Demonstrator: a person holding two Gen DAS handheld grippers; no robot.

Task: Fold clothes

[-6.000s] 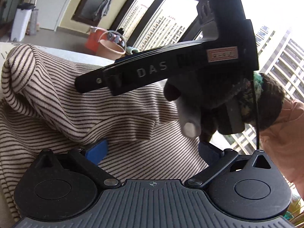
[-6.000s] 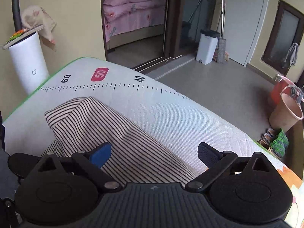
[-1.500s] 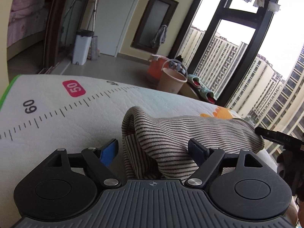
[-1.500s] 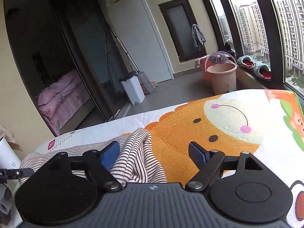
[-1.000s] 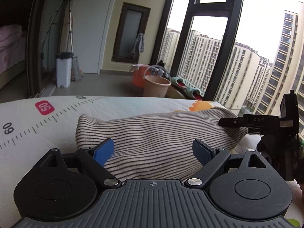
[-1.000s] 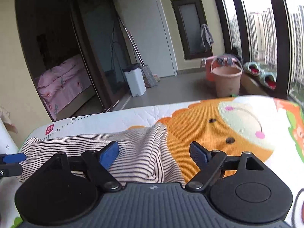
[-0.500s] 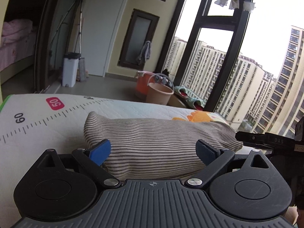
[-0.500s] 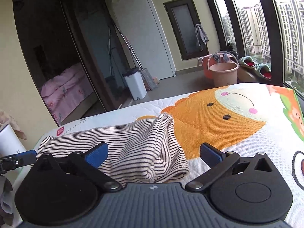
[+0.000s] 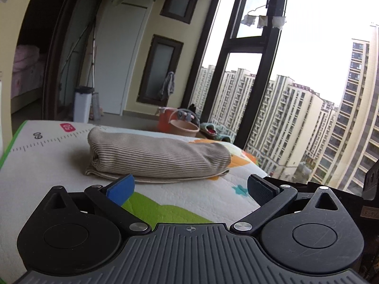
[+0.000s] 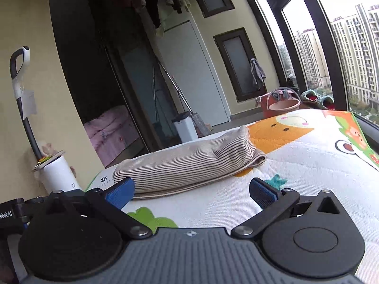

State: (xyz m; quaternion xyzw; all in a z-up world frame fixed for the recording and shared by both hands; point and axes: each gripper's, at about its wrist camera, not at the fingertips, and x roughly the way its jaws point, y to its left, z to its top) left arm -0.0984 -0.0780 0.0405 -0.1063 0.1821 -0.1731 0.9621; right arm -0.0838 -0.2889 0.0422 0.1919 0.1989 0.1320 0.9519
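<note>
Both grippers have been drawn back from the striped garment (image 9: 156, 158), which is seen folded into a long bundle on the printed mat (image 9: 47, 165). The left gripper (image 9: 189, 189) and right gripper (image 10: 191, 191) are held spread wide, grasping nothing.

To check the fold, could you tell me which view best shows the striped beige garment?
The left wrist view: the striped beige garment lies broadside, its stacked layers visible. The right wrist view shows it obliquely.
</note>
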